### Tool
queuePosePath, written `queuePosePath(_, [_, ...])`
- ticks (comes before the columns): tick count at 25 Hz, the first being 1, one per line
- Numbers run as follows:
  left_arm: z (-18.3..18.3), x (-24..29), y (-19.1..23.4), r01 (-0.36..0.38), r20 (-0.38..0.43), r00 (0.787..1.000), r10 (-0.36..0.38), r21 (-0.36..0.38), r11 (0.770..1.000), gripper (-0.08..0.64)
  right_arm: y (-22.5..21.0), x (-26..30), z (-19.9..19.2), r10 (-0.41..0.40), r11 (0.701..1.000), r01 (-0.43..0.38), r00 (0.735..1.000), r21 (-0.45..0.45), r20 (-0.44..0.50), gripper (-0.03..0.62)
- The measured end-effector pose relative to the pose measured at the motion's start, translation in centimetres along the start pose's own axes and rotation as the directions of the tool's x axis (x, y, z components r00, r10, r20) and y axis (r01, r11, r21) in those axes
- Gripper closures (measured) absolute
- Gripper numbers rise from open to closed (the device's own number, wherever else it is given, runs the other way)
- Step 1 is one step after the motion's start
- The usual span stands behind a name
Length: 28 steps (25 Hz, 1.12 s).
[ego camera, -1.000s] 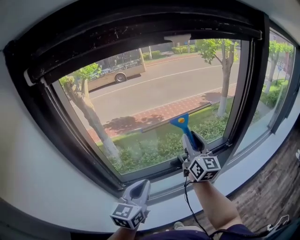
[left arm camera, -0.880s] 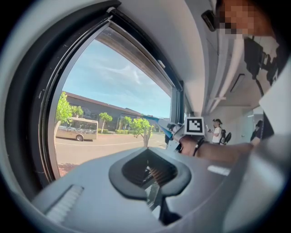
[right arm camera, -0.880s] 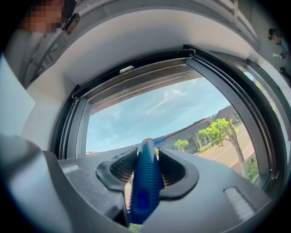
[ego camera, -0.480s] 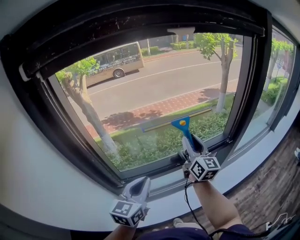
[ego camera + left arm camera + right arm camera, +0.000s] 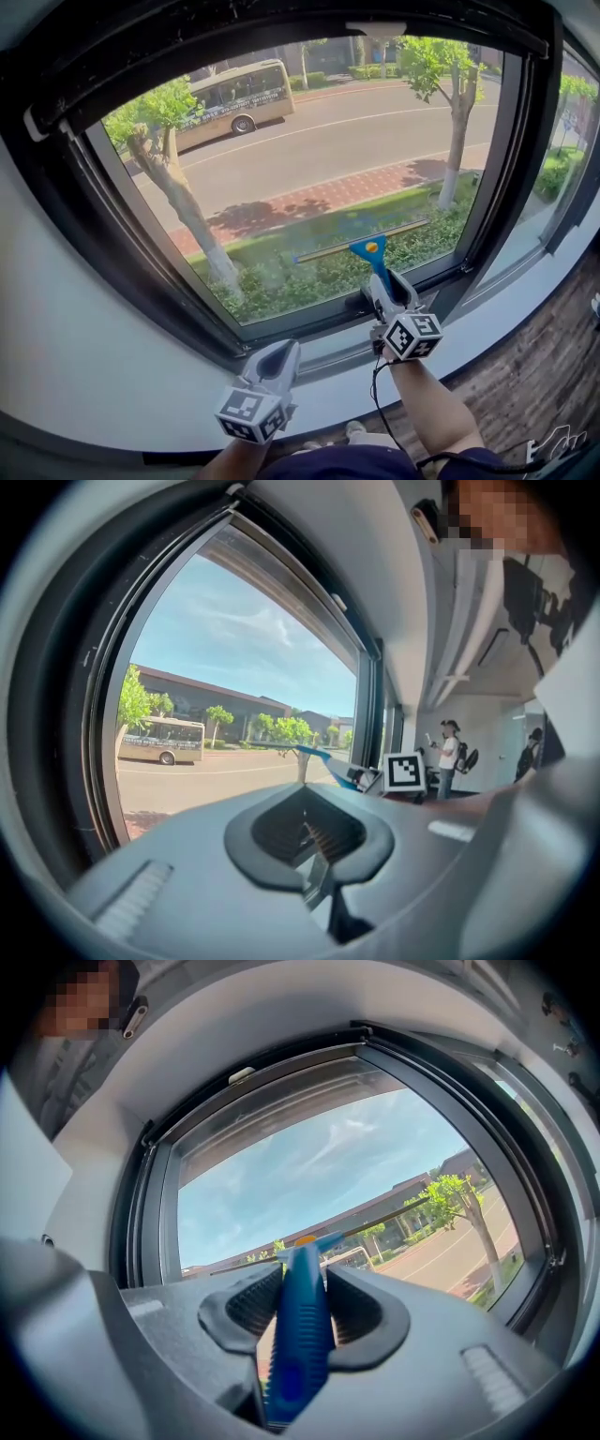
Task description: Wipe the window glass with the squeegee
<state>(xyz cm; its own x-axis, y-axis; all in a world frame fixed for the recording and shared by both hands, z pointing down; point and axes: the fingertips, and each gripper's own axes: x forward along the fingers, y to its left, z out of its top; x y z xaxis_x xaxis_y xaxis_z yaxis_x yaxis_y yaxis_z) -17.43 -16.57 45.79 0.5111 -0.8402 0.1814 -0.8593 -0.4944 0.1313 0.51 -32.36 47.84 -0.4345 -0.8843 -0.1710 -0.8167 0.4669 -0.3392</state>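
A blue-handled squeegee (image 5: pixel 372 251) presses its long blade against the lower part of the window glass (image 5: pixel 309 150). My right gripper (image 5: pixel 386 289) is shut on its blue handle (image 5: pixel 298 1335), just above the bottom frame. In the left gripper view the squeegee (image 5: pixel 323 759) shows small, to the right of the pane. My left gripper (image 5: pixel 273 361) hangs lower left, below the sill, jaws nearly together with nothing between them (image 5: pixel 314 836).
A thick black window frame (image 5: pixel 234 342) surrounds the pane, with a white sill (image 5: pixel 487 328) below and white wall at left. A second pane (image 5: pixel 567 141) adjoins at right. A wooden floor (image 5: pixel 525 394) lies lower right. A person (image 5: pixel 448 757) stands far back in the room.
The squeegee and my right gripper have slid down the glass towards the bottom frame. My left gripper has stayed low by the sill.
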Motion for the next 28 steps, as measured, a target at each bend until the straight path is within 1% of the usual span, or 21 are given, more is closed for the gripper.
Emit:
queuePosePath(5, [-0.9,-0.2,0.9,-0.031,0.001,1.0,0.031,-0.015,0.999,0.557,-1.1,-0.5,-2.6,-0.009,1.0,0.009,0.999,0.009,-0.048,0.443])
queuePosePath(8, [-0.5,-0.2,0.7,-0.033,-0.007,0.999,0.033,-0.006,0.999,0.557,-1.6,-0.7,-3.9,-0.014,1.0,0.015,0.997,0.011,-0.078,0.443])
queuePosePath(13, [-1.0,0.0,0.8,-0.047,-0.004,0.999,0.047,-0.004,0.999,0.557,-2.3,-0.9,-5.9,-0.017,1.0,0.017,0.992,-0.008,-0.128,0.443])
queuePosePath(15, [-1.5,0.0,0.9,-0.046,-0.009,0.999,0.046,0.001,0.999,0.557,-2.6,-1.0,-6.8,-0.014,1.0,0.015,0.989,0.006,-0.144,0.443])
queuePosePath(21, [-2.1,-0.1,1.5,-0.07,-0.024,0.997,0.07,-0.004,0.998,0.557,-3.0,-1.4,-8.8,-0.023,0.999,0.033,0.978,0.043,-0.208,0.443])
queuePosePath(24, [-2.4,-0.2,1.6,-0.079,-0.042,0.996,0.079,-0.003,0.997,0.557,-3.6,-1.5,-10.1,-0.017,0.999,0.026,0.975,0.039,-0.222,0.443])
queuePosePath(28, [-2.4,0.0,1.6,-0.08,-0.047,0.996,0.08,0.003,0.997,0.557,-4.3,-2.1,-11.5,-0.04,0.998,0.051,0.963,0.032,-0.266,0.443])
